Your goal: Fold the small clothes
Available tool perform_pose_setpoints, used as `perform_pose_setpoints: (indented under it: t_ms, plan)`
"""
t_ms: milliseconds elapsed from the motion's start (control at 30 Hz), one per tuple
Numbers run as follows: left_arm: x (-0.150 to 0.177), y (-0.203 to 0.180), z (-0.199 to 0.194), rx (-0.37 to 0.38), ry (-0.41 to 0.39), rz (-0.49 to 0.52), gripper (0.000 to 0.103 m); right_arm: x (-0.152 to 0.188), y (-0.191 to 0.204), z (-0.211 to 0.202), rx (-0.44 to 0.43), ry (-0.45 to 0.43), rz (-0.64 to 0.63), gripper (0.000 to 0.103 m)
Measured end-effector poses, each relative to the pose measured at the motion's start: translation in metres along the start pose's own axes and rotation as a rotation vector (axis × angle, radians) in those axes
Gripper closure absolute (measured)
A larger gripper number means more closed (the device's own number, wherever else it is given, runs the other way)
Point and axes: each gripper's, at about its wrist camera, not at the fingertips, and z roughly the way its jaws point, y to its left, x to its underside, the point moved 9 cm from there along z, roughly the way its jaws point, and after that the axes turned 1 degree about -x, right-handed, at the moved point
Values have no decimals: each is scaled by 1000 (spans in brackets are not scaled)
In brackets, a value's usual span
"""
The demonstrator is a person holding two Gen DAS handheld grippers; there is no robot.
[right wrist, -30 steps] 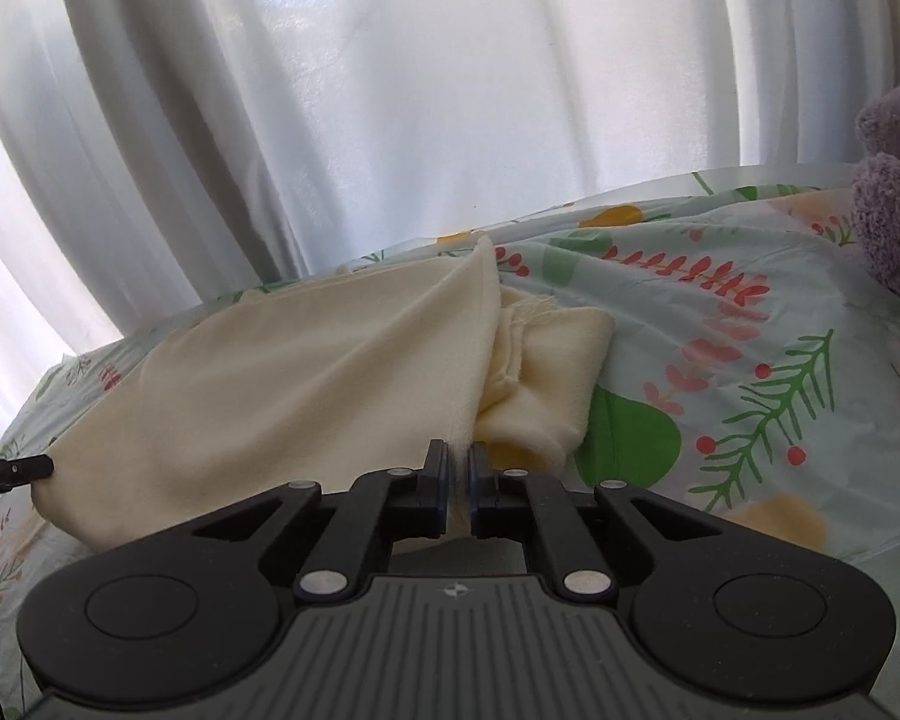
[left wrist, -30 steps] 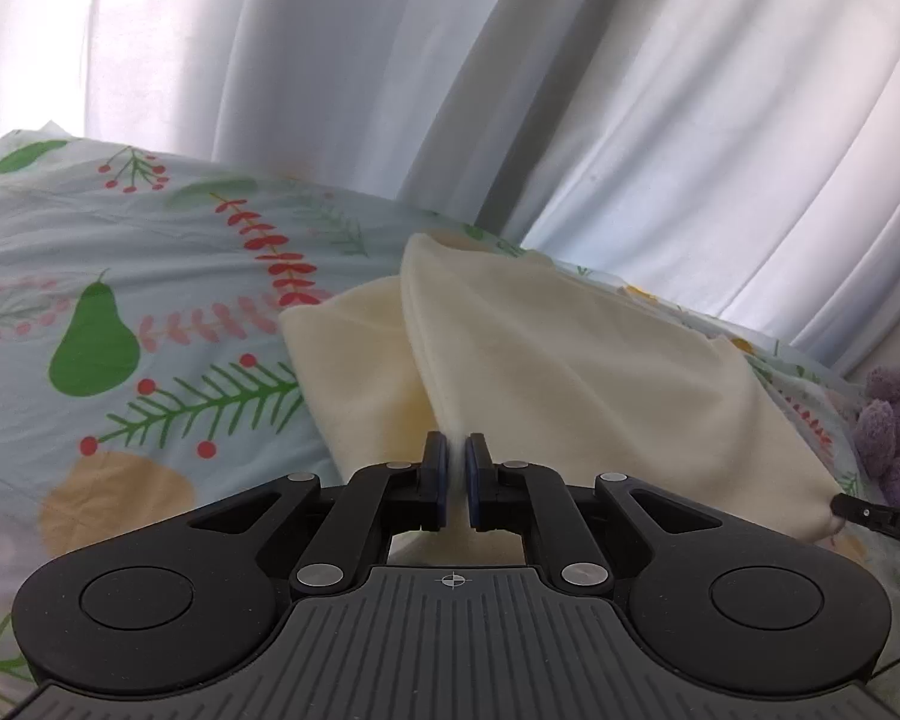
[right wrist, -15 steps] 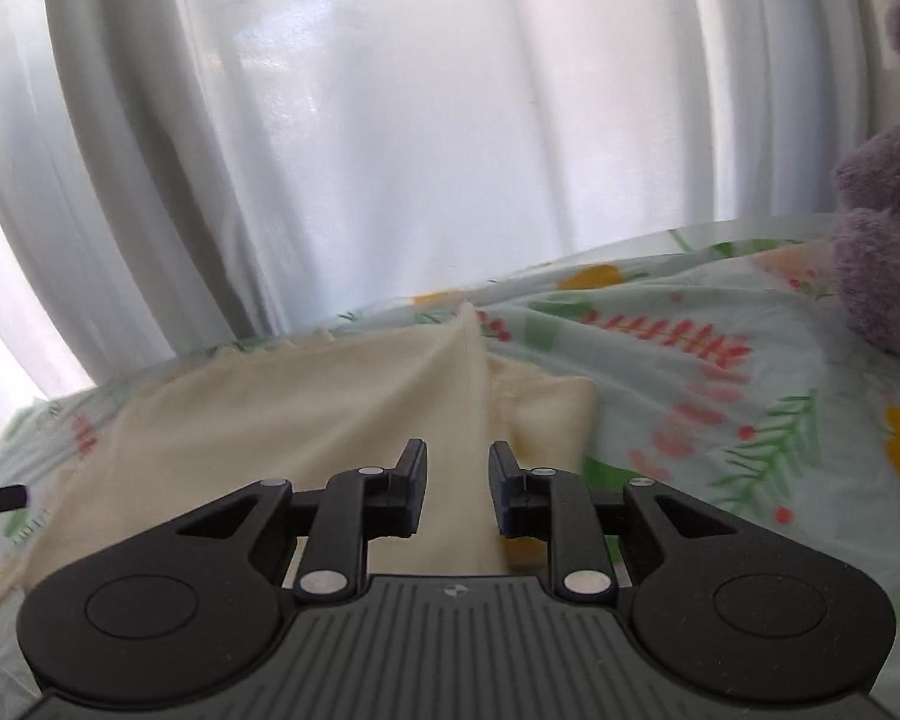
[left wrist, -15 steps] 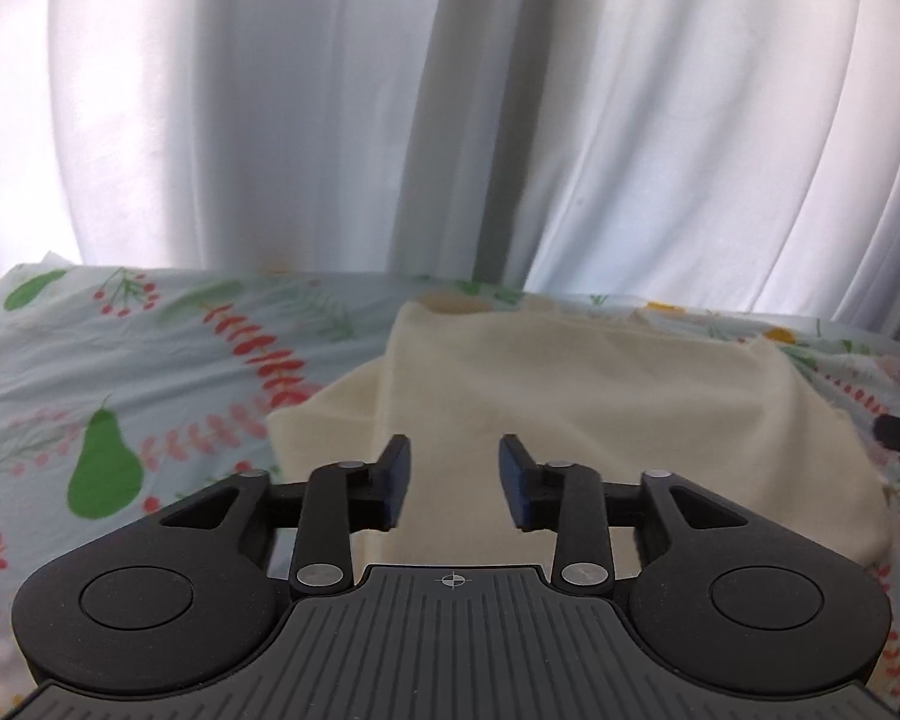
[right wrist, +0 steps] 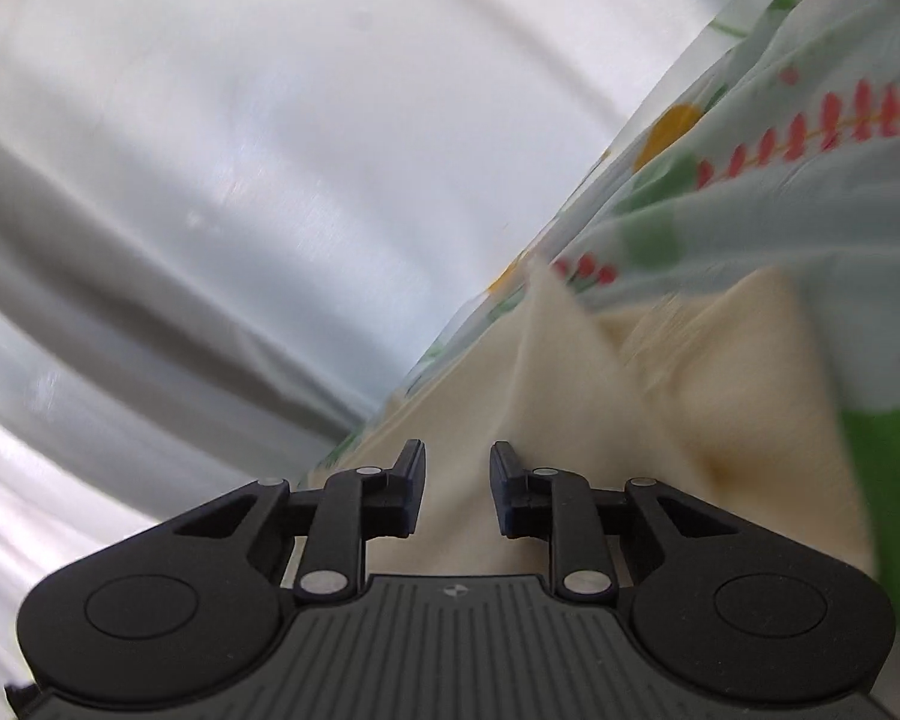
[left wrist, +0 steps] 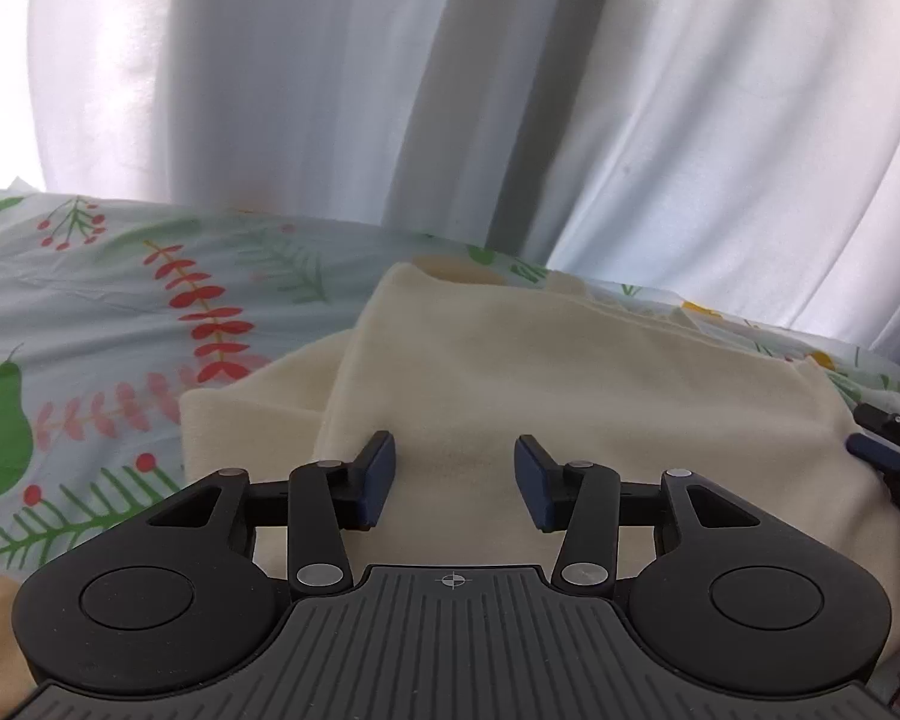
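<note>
A folded cream garment (left wrist: 570, 384) lies on the patterned bedsheet (left wrist: 90, 324), with a sleeve sticking out at its left. My left gripper (left wrist: 455, 483) is open and empty, just above the garment's near edge. My right gripper (right wrist: 456, 489) is open and empty too, over the same garment (right wrist: 570, 420); its view is tilted and blurred. The tip of the right gripper shows at the right edge of the left wrist view (left wrist: 876, 450).
White curtains (left wrist: 450, 90) hang right behind the bed. The sheet (right wrist: 780, 150) with leaf, berry and pear prints stretches out on both sides of the garment.
Both grippers went from shut to open and let go of the garment, which now lies flat. The right gripper has rolled sideways and moved closer to the cloth.
</note>
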Motion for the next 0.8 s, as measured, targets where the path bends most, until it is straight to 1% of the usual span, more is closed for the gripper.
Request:
perform_pose_setpoints:
  t_ms: [33,67,100,167,200,267,333,367,400,433,467,500,533,567,600,667,700,733,800]
  plan:
    - [0,6,-2,-8,4,-11,53,-10,-9,-5,36,-28,17,79]
    - [0,10,-4,0,11,-22,53,-18,-17,-10,69,-53,29,79]
    - [0,14,-7,15,14,-34,53,-22,-21,-15,66,-58,48,79]
    - [-1,24,-16,22,12,-63,53,-20,-17,-25,62,-57,53,74]
    - [-1,30,-21,1,2,-75,49,-15,-8,-33,58,-50,4,70]
    - [-2,44,-29,-27,-11,-94,48,4,16,-45,34,-20,-136,69]
    - [-1,58,-36,-42,-10,-131,48,33,40,-52,-28,48,-255,64]
    - [0,64,-38,-47,-4,-154,48,46,46,-53,-54,84,-284,63]
    - [1,68,-41,-42,1,-172,48,58,43,-57,-71,125,-292,62]
    - [2,71,-43,-30,8,-189,48,66,37,-56,-46,141,-283,62]
    - [3,73,-45,-22,14,-198,48,68,26,-56,2,137,-269,64]
    - [4,75,-46,-18,19,-203,47,67,16,-57,25,114,-242,77]
    - [5,76,-47,-16,26,-203,47,63,7,-63,38,86,-196,79]
    - [7,78,-46,-8,37,-203,47,59,2,-67,57,65,-166,79]
    - [9,79,-46,8,48,-209,46,52,-2,-73,95,29,-155,79]
    - [14,81,-42,57,85,-244,46,45,2,-85,164,-9,-226,78]
    - [16,81,-39,94,109,-271,45,45,7,-87,184,-12,-272,75]
    - [19,80,-36,132,133,-298,45,47,13,-90,191,-5,-319,70]
    - [23,80,-30,167,160,-336,44,55,27,-90,198,25,-417,70]
